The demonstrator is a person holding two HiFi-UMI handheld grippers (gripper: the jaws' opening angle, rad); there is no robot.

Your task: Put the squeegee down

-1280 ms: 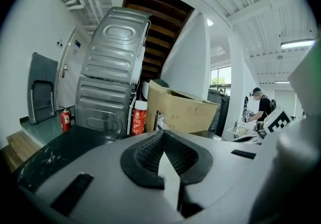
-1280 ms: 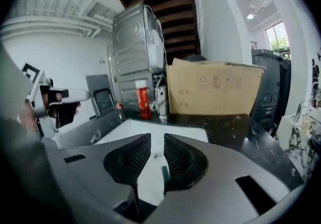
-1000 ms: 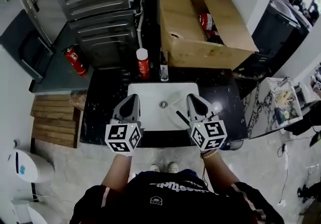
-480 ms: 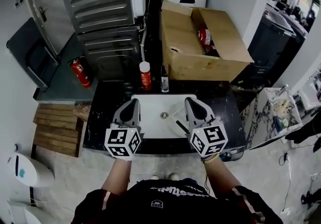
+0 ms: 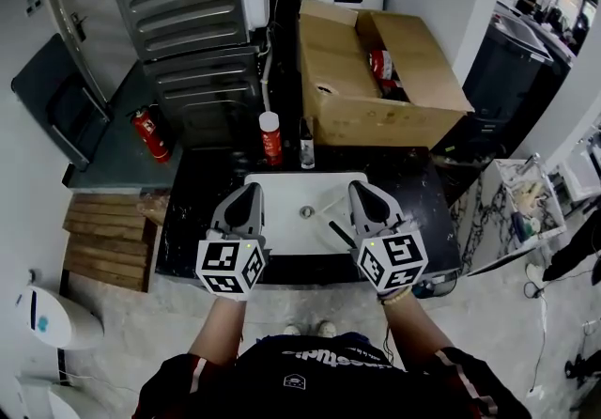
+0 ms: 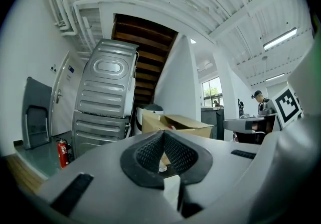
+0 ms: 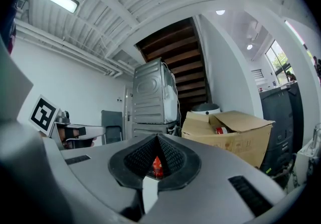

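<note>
Squeegee (image 5: 338, 234) lay in the sink, both grippers empty

**Head view.** The squeegee rested inside the white sink (image 5: 282, 210), on its right side, with its dark handle pointing toward the front edge. Nothing was touching it. It seemed to have been put there because the sink is a safe, wet place for it, so the job looked done. The left gripper (image 5: 252, 190) and the right gripper (image 5: 360, 187) were held side by side over the front of the sink, pointing level and away from the person. The right one was just beside the squeegee in the picture but looked to be above it, not on it. A red can (image 5: 269, 137) and a small bottle (image 5: 307, 149) stood behind the sink on the black counter (image 5: 197, 192). A big cardboard box (image 5: 376, 79) sat farther back.

**Left gripper view.** The left gripper (image 6: 163, 135) had its jaws pressed together at the tips. Only a small gap showed lower down, and nothing was in it. Far-off things showed past it: the cardboard box (image 6: 175, 122) and a tall grey machine (image 6: 105, 97).

**Right gripper view.** The right gripper (image 7: 158, 140) also had its jaws squeezed closed, tips meeting, with nothing held. The bit of red in the gap was the red can (image 7: 156, 166), far behind on the counter, not something in the grip. Both grippers looked like they were just resting in the air.
</note>
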